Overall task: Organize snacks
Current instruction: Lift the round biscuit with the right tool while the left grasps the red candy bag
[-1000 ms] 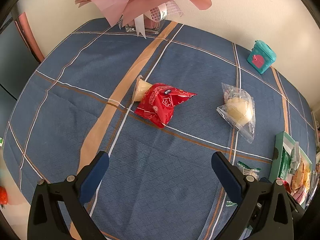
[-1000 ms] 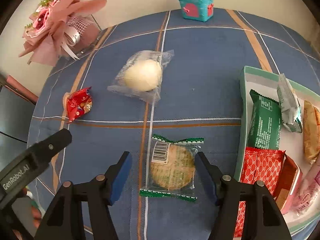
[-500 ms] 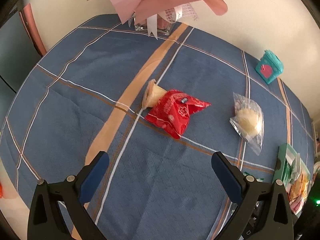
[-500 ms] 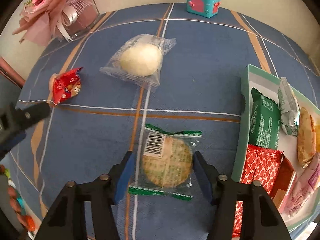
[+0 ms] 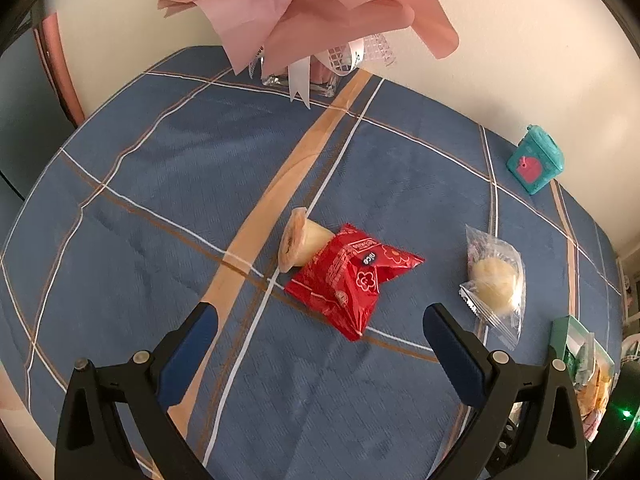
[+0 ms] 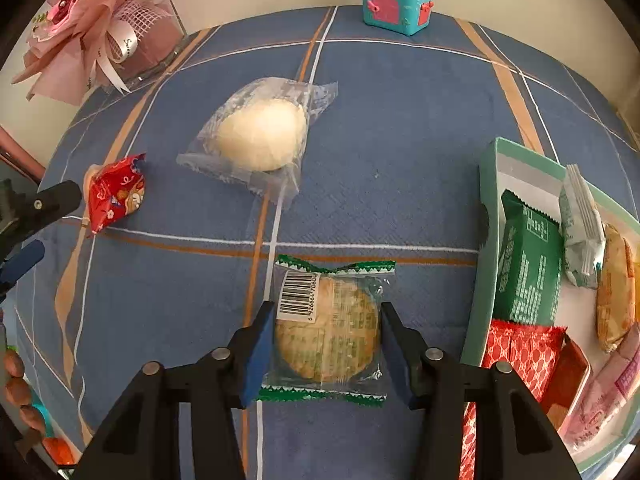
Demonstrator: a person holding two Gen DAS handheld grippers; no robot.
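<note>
A round cookie in a clear packet with green ends (image 6: 328,328) lies on the blue checked cloth. My right gripper (image 6: 326,316) straddles it, its jaws closing, and the blue pads touch the packet's two sides. A green-rimmed tray (image 6: 486,200) with several wrapped snacks sits just to its right. My left gripper (image 5: 320,309) hangs open above the cloth, just short of a red snack packet (image 5: 352,280) that leans on a beige roll (image 5: 300,244). A white bun in a clear wrapper (image 5: 496,280) lies to the right of them, also seen as the white bun (image 6: 260,136).
A pink bouquet in a glass vase (image 5: 312,12) stands at the table's far edge by the wall. A teal toy box (image 6: 396,0) sits at the far right edge. A person's fingers (image 6: 16,380) show at the lower left.
My right gripper's jaws have narrowed from wide apart to against the cookie packet and sunk toward it. My left gripper has moved closer to the red packet, which now sits nearer its fingers.
</note>
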